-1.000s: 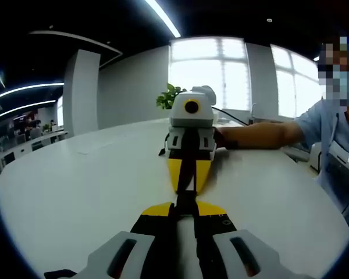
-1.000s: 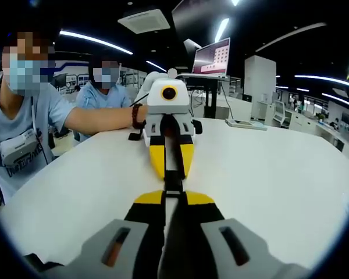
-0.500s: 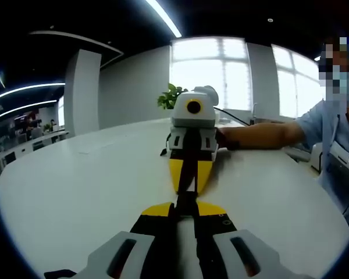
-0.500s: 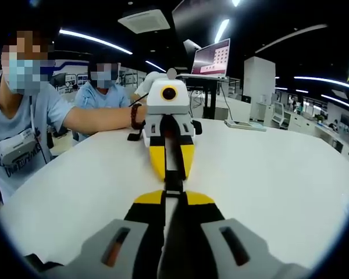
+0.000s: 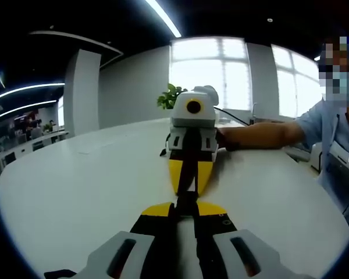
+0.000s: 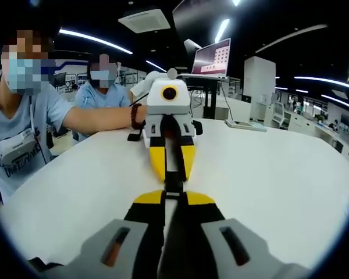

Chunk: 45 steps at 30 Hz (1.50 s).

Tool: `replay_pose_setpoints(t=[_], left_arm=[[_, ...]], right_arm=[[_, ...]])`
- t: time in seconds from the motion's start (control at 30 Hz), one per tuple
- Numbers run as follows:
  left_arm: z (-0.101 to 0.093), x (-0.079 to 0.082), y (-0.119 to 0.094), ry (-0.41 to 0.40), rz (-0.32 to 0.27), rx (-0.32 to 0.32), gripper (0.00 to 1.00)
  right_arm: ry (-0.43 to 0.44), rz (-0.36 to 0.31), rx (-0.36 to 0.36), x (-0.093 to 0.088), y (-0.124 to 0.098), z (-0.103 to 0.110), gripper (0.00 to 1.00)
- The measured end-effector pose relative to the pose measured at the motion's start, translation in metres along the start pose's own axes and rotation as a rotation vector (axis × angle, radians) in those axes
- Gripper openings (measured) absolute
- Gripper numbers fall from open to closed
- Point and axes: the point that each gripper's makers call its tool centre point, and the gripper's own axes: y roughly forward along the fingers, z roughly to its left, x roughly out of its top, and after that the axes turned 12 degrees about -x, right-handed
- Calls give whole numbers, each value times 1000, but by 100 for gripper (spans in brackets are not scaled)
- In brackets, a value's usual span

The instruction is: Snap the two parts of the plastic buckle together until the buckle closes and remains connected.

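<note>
The left gripper (image 5: 185, 204) has its yellow-tipped jaws pressed together on one end of the black plastic buckle (image 5: 186, 199), and the right gripper (image 6: 173, 196) is clamped in the same way on the other end. The two grippers face each other nose to nose just above the white table (image 5: 75, 180). The buckle is a small dark piece between the tips; it looks joined, but I cannot tell if it has clicked. Release and checking probably remain. Around are people seated at the table, a monitor (image 6: 211, 58) and bright windows (image 5: 209, 70).

Two grippers (image 5: 186, 200) (image 6: 173, 195) meet tip to tip over one white worktop (image 6: 267, 168); one buckle (image 6: 173, 187) between them; two people (image 6: 29, 122) beyond; one monitor (image 6: 211, 58).
</note>
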Motion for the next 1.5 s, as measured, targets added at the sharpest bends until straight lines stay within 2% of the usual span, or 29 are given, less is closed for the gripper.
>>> replay_pose_setpoints(t=[0.23,0.57,0.7,0.77,0.83,1.07,1.27,1.5], left_arm=[[7,0,-2,-4,6,28,23],[7,0,-4,3,20,12,37],[3,12,-7,-26,-59,-9,35],[6,16,-10,-24,-77,-11,30],[7,20,-13,-30,-102,-11,30],[12,45,-29,-100,-281,-20,30],[15,52,-35,-125,-344,-21,29],[24,57,-39,-151,-385,10,40]], right_arm=[[9,5,-11,-1,0,-3,11],[25,15,-41,-3,-1,-21,11],[31,16,-53,-4,-1,-30,11],[31,17,-57,-4,-1,-32,11],[30,17,-62,-4,-1,-33,11],[35,21,-80,-7,-3,-37,12],[40,23,-92,-10,-2,-38,12],[35,31,-131,-14,-4,-48,11]])
